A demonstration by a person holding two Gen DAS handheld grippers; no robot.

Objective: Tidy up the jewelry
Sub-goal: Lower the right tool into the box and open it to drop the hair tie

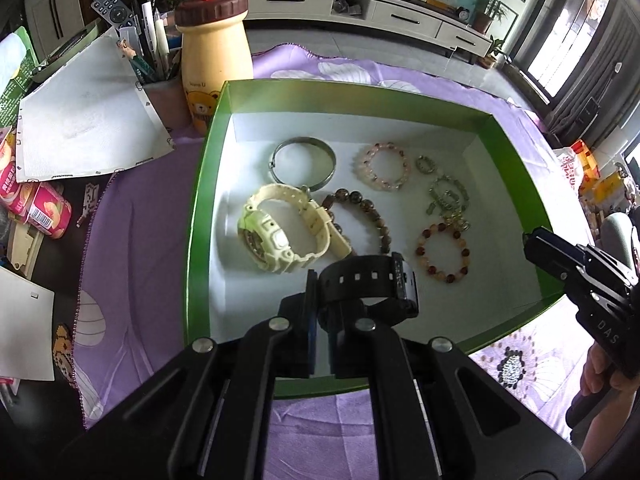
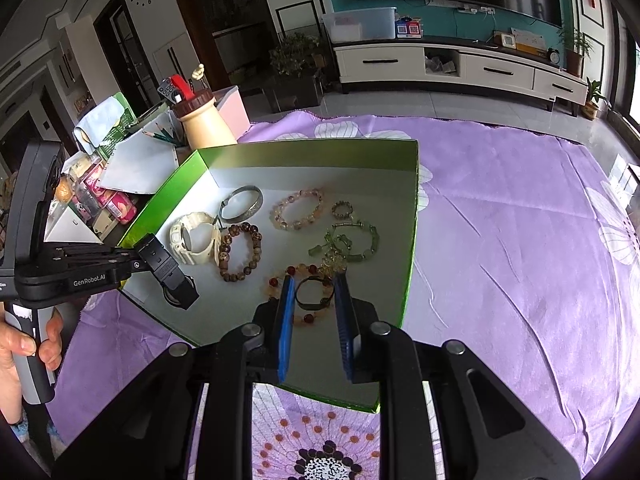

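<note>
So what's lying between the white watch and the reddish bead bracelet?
The brown bead bracelet lies between the white watch and the reddish bead bracelet in the green box; the left wrist view shows it.

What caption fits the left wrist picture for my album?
Left gripper holding a black watch above a green box of bracelets.

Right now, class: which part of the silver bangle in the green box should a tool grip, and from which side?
The far arc of the silver bangle, toward the green box's back wall, from straight above: one finger inside the hoop, one outside. It lies flat, so only the thin rim can be pinched, and its near arc crowds the cream watch.
</note>
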